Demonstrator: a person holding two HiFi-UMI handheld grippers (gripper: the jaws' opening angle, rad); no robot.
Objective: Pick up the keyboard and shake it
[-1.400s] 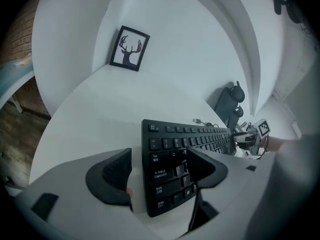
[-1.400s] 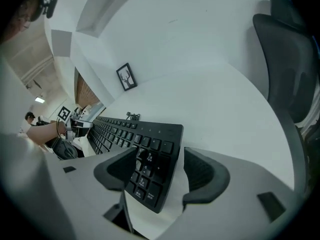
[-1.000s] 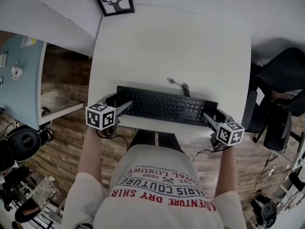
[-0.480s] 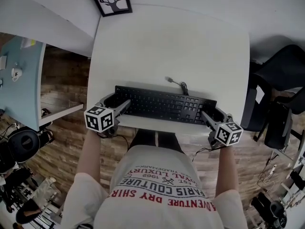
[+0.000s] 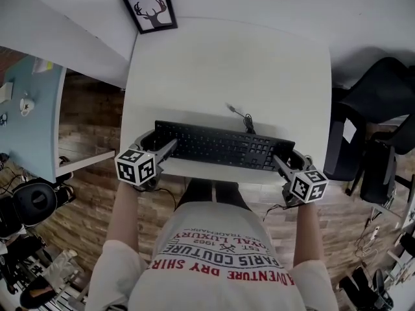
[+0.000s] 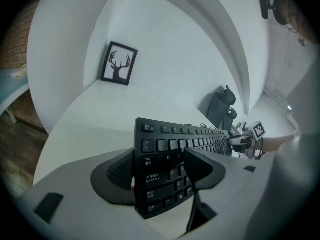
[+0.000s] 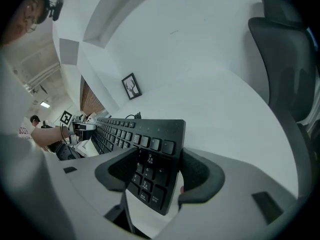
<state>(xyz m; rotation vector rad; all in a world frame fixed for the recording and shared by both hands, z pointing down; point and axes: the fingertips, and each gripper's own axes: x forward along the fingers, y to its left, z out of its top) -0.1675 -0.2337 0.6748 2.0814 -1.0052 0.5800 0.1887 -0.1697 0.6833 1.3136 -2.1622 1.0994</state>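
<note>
A black keyboard [image 5: 224, 146] lies across the near part of the white table [image 5: 227, 70], its cable [image 5: 241, 114] curling off the far edge. My left gripper [image 5: 161, 141] is clamped over the keyboard's left end. In the left gripper view one pad lies on the keys and the other behind the keyboard [image 6: 160, 146], with the left gripper [image 6: 160, 176] closed around it. My right gripper [image 5: 290, 157] holds the right end the same way. In the right gripper view the number-pad end of the keyboard [image 7: 150, 144] fills the right gripper [image 7: 160, 176]. I cannot tell whether the keyboard has left the table.
A framed deer picture [image 5: 150, 9] leans at the table's far left corner. A black office chair [image 5: 382, 102] stands to the right. A pale blue desk [image 5: 26, 115] and headphones [image 5: 32, 199] are at the left, over a wooden floor.
Both grippers stay on the keyboard's ends. The view has shifted a little; the keyboard and the grippers keep nearly the same place.
</note>
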